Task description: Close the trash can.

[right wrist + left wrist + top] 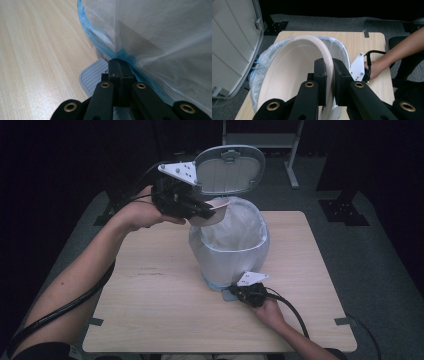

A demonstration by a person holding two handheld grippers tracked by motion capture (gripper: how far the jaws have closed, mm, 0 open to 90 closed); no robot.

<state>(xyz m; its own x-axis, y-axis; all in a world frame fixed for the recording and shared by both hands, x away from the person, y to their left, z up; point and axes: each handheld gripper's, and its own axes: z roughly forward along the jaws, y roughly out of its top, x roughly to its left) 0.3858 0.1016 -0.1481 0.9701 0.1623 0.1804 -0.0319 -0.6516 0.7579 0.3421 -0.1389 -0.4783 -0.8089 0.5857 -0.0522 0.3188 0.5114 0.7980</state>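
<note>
Left claw (329, 75) pinches bowl (294, 70) rim above bin (230, 250).

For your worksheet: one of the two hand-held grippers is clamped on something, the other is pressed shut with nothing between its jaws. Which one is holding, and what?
The left hand-held gripper grips the rim of a pale paper bowl above the lined bin. The right hand-held gripper presses shut on the bin's grey pedal.

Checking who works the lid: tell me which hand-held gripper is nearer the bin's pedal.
Right. The right hand-held gripper rests shut on the grey pedal at the bin's base; the left hand-held gripper holds a paper plate over the rim.
</note>
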